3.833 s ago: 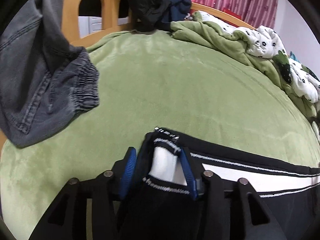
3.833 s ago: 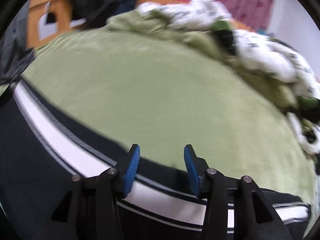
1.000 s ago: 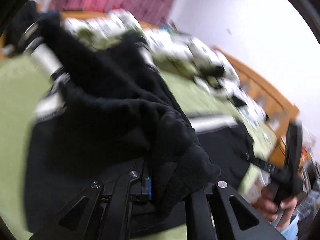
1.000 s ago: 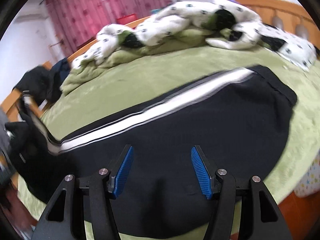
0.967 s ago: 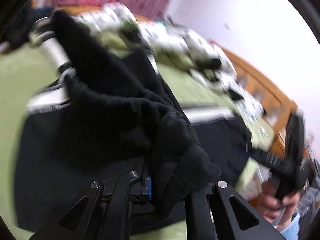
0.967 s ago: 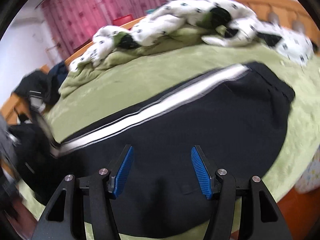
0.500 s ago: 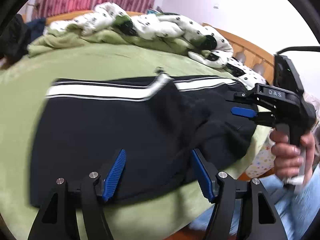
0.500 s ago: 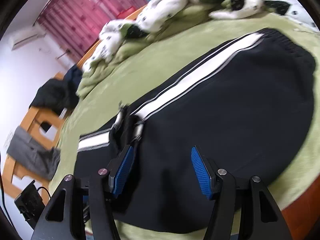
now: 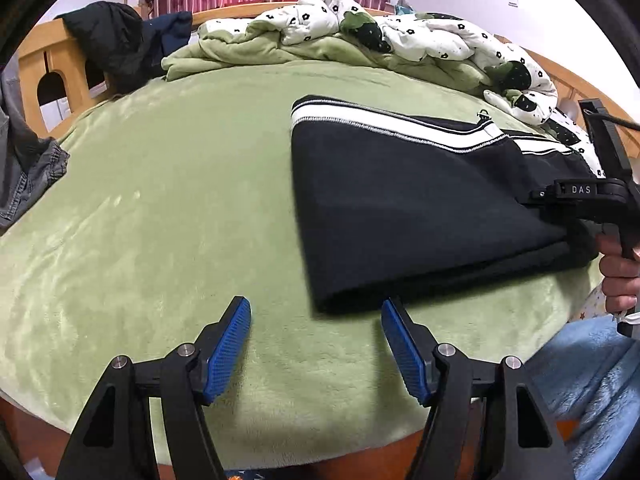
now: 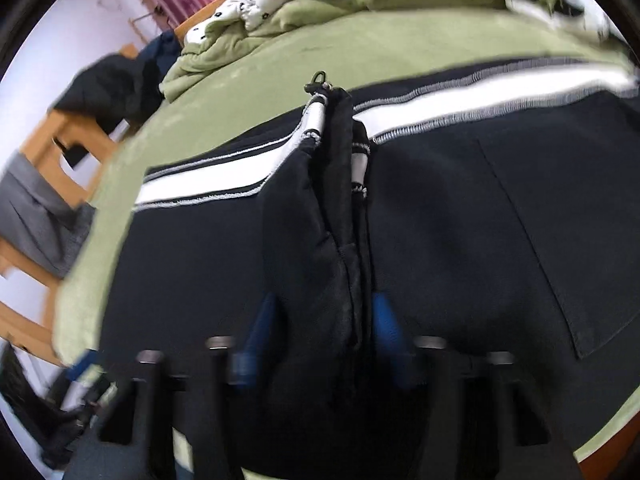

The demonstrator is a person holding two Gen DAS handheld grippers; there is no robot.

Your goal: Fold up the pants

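So the black pants point(image 9: 420, 196) are now doubled over near the bed's point(image 9: 160, 208) front edge, toward its right corner — a second ago they hung bunched in the air. Left gripper point(image 9: 316, 344) let go, jaws wide over bare blanket. Right gripper point(image 10: 316, 340) has just been closing — now pinching the bunched cuff end. Next fold's probably coming.

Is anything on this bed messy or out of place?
Yes. The black pants lie folded flat, but in the right wrist view a ridge of fabric stands bunched between the right tool's closing jaws. A quilt lies crumpled at the far edge.
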